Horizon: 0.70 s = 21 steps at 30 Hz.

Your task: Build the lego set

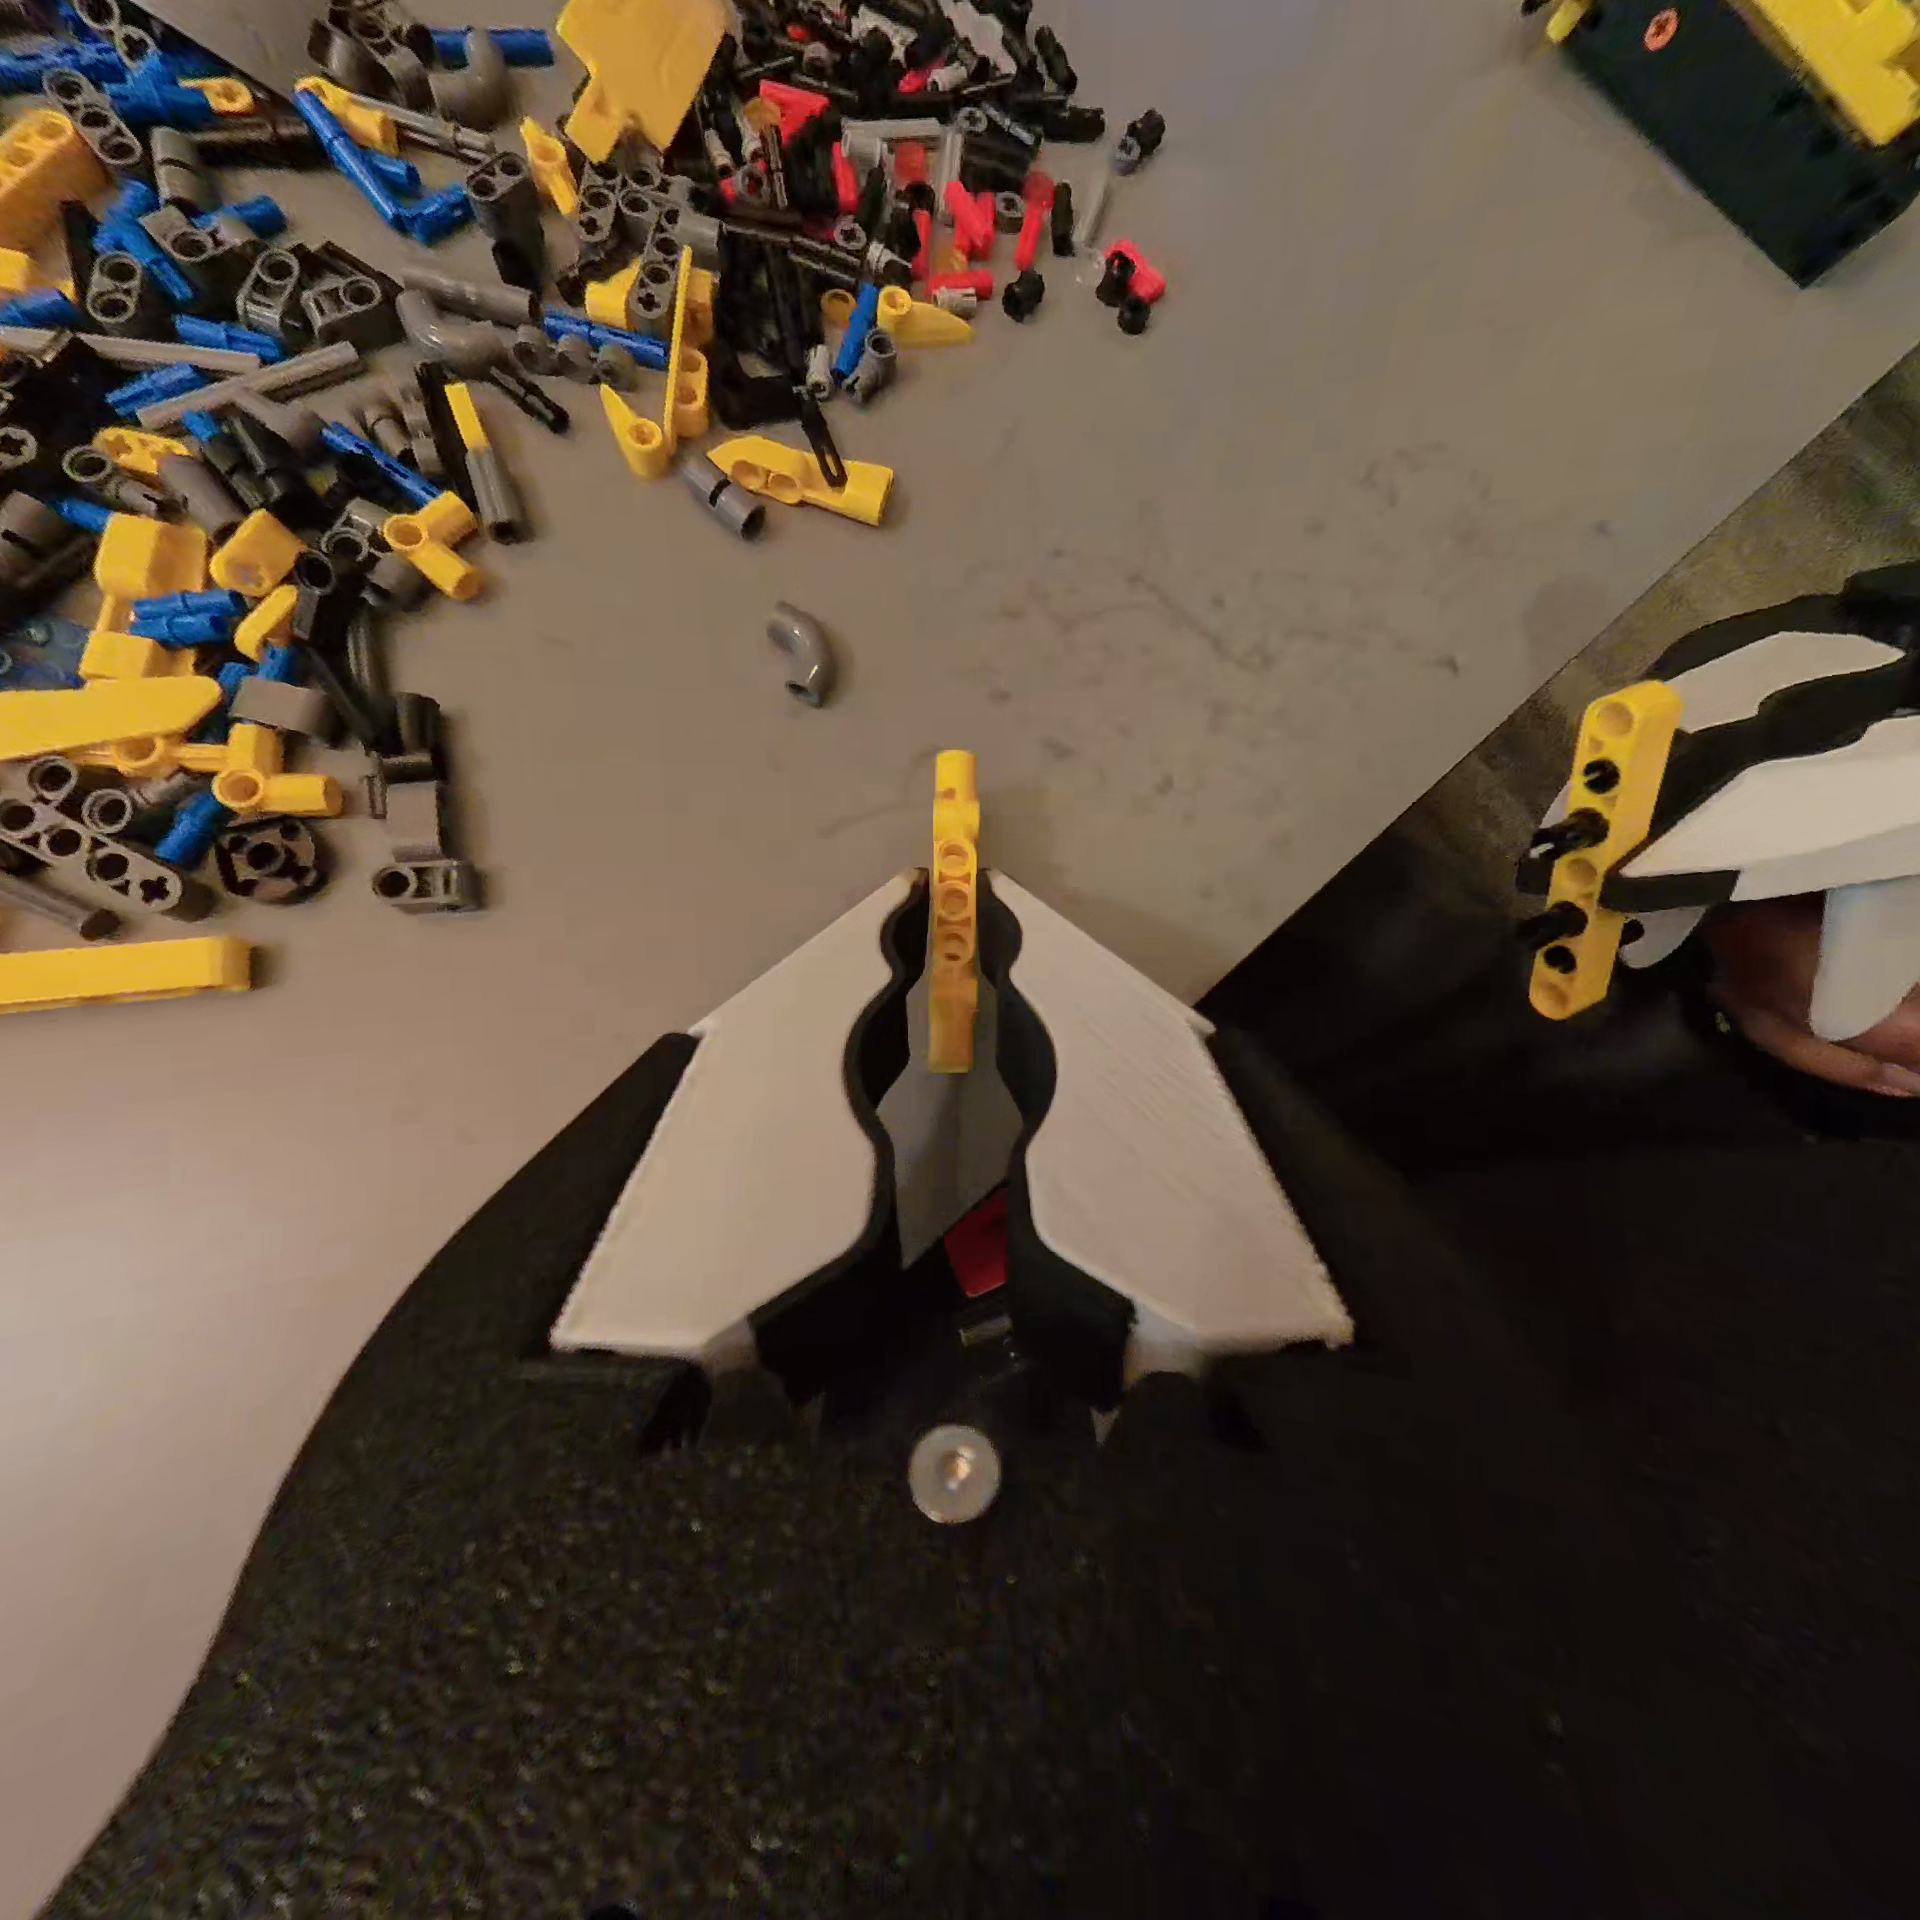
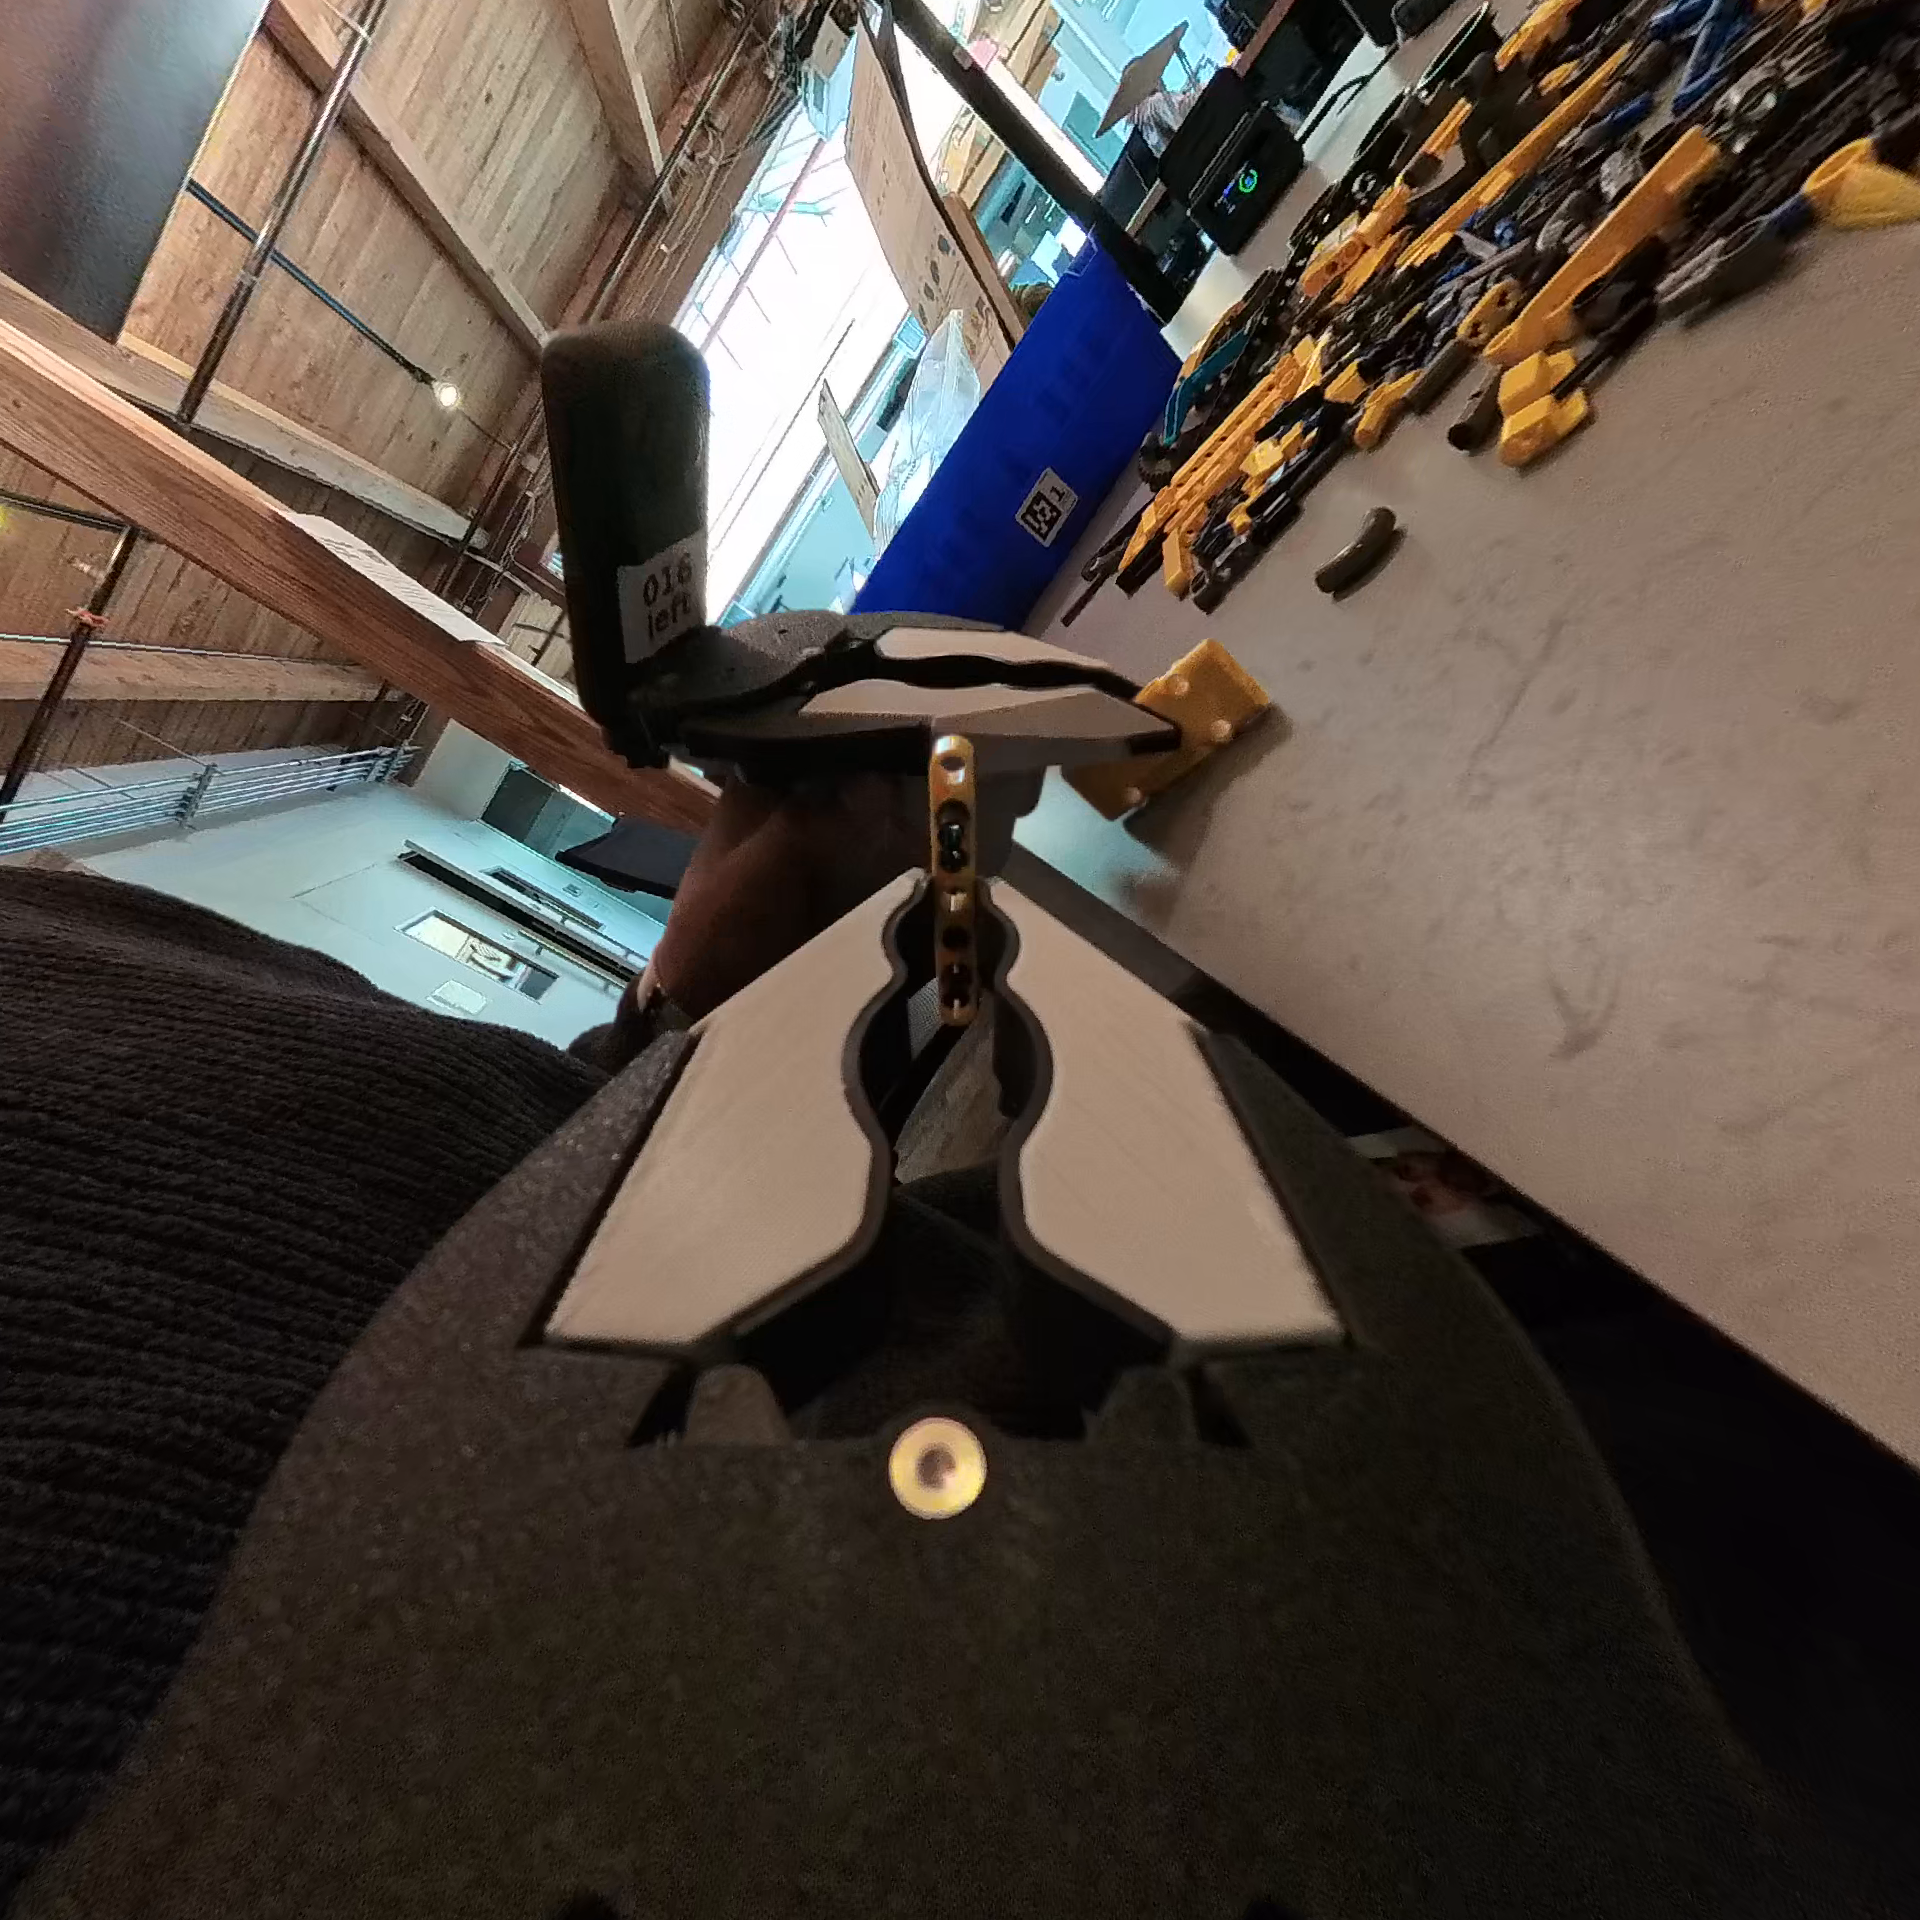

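Observation:
My left gripper [image 1: 954, 883] is shut on a yellow bent beam piece [image 1: 953, 914], held edge-on above the grey table [image 1: 1195, 540] near its front edge. The same piece shows in the right wrist view [image 2: 1195, 717], sticking out of the left gripper [image 2: 1132, 717]. My right gripper [image 2: 954, 894] is shut on a yellow straight beam with black pins [image 2: 953, 883], held off the table's edge. In the left wrist view that beam [image 1: 1595, 862] and the right gripper [image 1: 1652, 862] are at the far right, beside the table.
A large pile of loose yellow, blue, grey, black and red building pieces [image 1: 364, 343] covers the table's left and back. A single grey elbow piece [image 1: 802, 655] lies ahead of the left gripper. A black and yellow built block [image 1: 1756, 114] stands at the back right. A blue bin [image 2: 1018, 457] stands beyond the table. One gripper's finger ends stand about 10 cm off the other's.

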{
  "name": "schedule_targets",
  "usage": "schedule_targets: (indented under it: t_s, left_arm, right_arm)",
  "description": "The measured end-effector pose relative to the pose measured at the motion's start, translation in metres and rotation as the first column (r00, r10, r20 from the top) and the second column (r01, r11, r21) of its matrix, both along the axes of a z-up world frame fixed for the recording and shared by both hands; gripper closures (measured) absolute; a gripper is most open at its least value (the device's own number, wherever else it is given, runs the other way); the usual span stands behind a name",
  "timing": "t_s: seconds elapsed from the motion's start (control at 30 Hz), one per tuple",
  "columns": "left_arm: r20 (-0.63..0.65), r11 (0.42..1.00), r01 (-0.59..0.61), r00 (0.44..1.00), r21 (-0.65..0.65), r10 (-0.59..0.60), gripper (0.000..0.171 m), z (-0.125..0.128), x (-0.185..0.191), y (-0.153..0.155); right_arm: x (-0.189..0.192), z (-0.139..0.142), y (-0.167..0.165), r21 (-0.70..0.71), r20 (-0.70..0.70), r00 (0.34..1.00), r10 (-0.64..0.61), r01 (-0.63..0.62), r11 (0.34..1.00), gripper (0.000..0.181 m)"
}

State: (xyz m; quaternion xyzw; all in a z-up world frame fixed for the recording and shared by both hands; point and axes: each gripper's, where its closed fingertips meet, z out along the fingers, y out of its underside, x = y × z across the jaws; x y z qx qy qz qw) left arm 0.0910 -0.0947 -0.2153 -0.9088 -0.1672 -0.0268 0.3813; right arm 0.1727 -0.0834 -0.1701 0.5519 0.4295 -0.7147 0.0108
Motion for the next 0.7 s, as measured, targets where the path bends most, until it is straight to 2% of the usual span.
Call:
schedule_targets:
  t_s: [0.3,0.37,0.43,0.5,0.6,0.7]
  left_arm:
    - [-0.022,0.989,0.073,0.997,-0.128,-0.077,0.166,-0.004,0.001,-0.002]
    - [-0.001,0.993,0.085,0.996,-0.086,-0.085,0.166,0.000,0.002,0.002]
    - [0.085,0.988,0.127,0.987,0.091,-0.135,0.166,0.017,0.017,0.015]
    - [0.183,0.919,0.133,0.960,0.370,-0.213,0.166,0.050,0.035,0.028]
    - [0.273,0.706,0.037,0.907,0.707,-0.321,0.166,0.099,0.049,0.028]
    - [0.392,0.544,-0.146,0.842,0.826,-0.370,0.167,0.119,0.047,0.017]
  right_arm:
    - [0.001,-0.003,0.006,-0.011,0.001,1.000,-0.011,0.011,1.000,0.174]
    - [0.001,-0.004,0.007,-0.003,0.001,1.000,-0.011,0.011,1.000,0.175]
    - [0.001,-0.003,0.009,0.017,-0.004,1.000,-0.010,0.010,1.000,0.174]
    - [0.002,0.000,0.011,0.025,-0.009,1.000,0.002,-0.002,1.000,0.174]
    - [0.001,0.012,0.022,0.022,-0.054,0.998,-0.032,0.034,0.999,0.175]
    - [-0.003,0.023,0.027,0.036,-0.096,0.995,-0.040,0.044,0.998,0.175]
